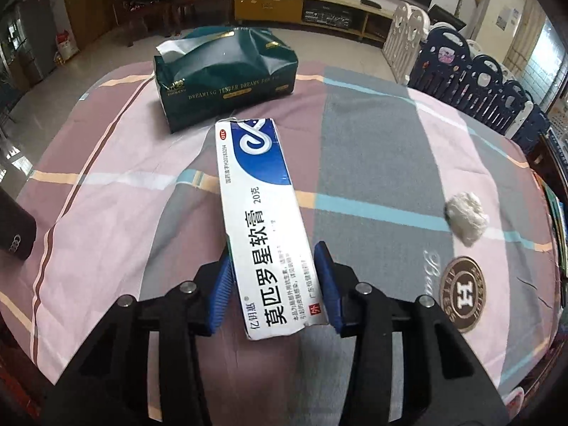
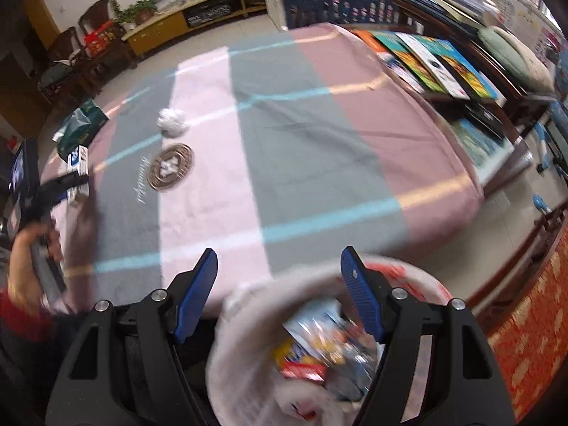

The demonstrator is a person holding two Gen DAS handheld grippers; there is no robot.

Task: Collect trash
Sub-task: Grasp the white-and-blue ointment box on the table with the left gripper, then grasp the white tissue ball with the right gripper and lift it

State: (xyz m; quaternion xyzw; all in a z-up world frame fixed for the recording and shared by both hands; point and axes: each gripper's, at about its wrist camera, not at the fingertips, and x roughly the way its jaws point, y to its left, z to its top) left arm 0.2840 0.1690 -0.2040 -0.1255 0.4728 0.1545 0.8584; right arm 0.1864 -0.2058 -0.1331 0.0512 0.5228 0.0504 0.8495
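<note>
A long white-and-blue ointment box (image 1: pixel 262 213) lies on the striped cloth (image 1: pixel 372 142), and my left gripper (image 1: pixel 273 254) is shut on its near end, blue pads against both long sides. The same box (image 2: pixel 78 167) and left gripper (image 2: pixel 62 184) show small at the left of the right wrist view, with a person's hand (image 2: pixel 28 266) behind them. A crumpled white tissue (image 1: pixel 467 218) (image 2: pixel 173 122) lies on the cloth to the right of the box. My right gripper (image 2: pixel 279 252) is open and holds nothing, hanging over a white-lined trash bin (image 2: pixel 245 365) with colourful wrappers (image 2: pixel 319 348) inside.
A dark green tissue pack (image 1: pixel 227 78) (image 2: pixel 83 124) lies just beyond the box. A black case (image 1: pixel 14 227) sits at the cloth's left edge. Books (image 2: pixel 426 60) line a shelf past the right edge, and a playpen fence (image 1: pixel 461 81) stands behind it.
</note>
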